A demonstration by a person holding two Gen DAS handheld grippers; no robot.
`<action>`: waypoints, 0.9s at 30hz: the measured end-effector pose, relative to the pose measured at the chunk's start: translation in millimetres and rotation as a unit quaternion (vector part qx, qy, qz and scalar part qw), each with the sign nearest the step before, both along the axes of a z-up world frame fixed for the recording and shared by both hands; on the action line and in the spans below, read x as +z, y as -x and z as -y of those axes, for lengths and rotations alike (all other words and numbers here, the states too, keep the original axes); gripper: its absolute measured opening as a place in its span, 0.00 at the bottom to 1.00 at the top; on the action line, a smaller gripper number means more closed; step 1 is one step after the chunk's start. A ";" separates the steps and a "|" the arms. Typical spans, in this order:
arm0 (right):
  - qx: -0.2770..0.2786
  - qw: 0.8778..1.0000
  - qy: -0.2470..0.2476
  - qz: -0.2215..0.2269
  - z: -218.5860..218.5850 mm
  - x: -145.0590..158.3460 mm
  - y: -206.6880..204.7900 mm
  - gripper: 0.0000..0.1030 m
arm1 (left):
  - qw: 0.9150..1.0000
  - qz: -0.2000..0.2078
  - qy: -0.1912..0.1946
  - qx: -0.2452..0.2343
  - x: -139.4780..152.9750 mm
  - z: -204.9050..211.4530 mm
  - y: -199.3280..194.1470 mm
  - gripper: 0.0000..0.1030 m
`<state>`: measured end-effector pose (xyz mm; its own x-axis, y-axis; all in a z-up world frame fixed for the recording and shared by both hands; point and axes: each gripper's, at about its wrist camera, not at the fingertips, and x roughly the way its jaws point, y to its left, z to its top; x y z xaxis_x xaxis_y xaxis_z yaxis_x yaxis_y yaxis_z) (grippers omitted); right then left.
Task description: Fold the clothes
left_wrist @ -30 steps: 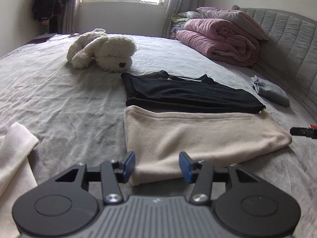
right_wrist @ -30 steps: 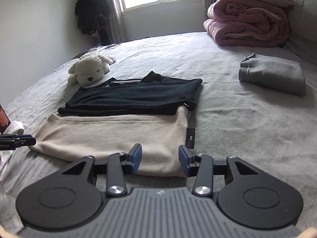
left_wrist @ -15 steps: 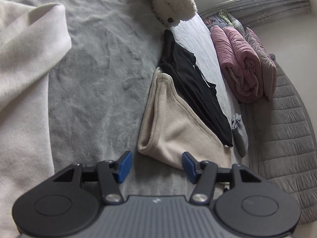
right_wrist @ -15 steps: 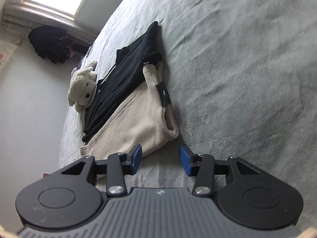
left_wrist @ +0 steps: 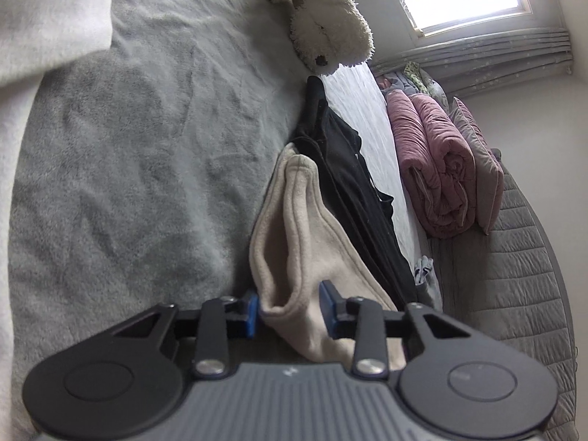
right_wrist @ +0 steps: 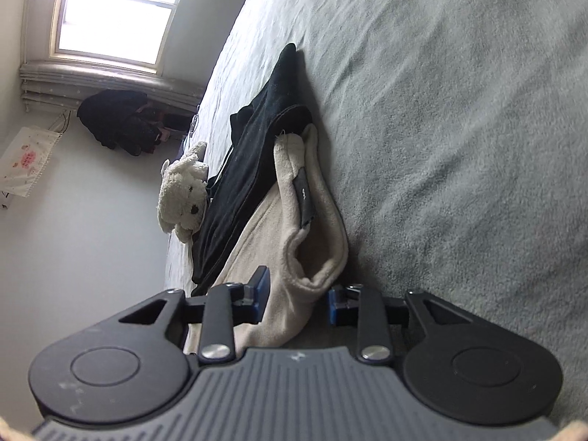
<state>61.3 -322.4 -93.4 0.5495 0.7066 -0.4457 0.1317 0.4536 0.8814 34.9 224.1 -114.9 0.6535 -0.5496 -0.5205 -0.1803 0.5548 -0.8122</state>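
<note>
**Both grippers straddle the corners of the beige fleece**

The folded beige fleece garment lies on the grey bedspread, touching the folded black garment along its far long edge. The left gripper sits at one near corner of the fleece: its blue pads stand apart on either side of the thick folded edge, with cloth between them and the left pad touching the fabric, so the jaws are open around the corner and not pinched.

In the right wrist view, the right gripper is at the other near corner of the fleece. Its pads are also spread, with the rolled hem lying between them and a gap at the right pad. A black label lies on the fleece near this end.

A white plush dog rests beyond the black garment. A rolled pink quilt lies against the grey padded headboard. A pale cloth covers the bedspread at the left.
</note>
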 end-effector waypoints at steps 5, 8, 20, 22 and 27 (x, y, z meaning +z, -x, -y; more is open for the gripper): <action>-0.020 1.000 -0.020 0.000 1.9 -5.3 2.6 0.10 | 1.000 0.007 -0.011 0.020 0.8 3.3 -0.7 0.11; -0.035 0.999 -0.032 -0.003 4.0 1.6 3.5 0.10 | 0.999 0.008 0.014 0.044 6.5 -3.0 3.1 0.10; -0.080 0.996 -0.028 0.009 5.1 46.5 17.7 0.10 | 0.996 -0.014 0.052 0.071 34.0 -13.1 12.8 0.09; -0.088 0.995 -0.035 0.010 3.2 52.0 21.1 0.10 | 0.996 -0.020 0.048 0.071 40.3 -12.6 15.9 0.09; -0.095 0.994 -0.042 0.014 6.0 63.5 40.6 0.10 | 0.997 -0.025 0.034 0.062 58.4 -10.7 34.0 0.09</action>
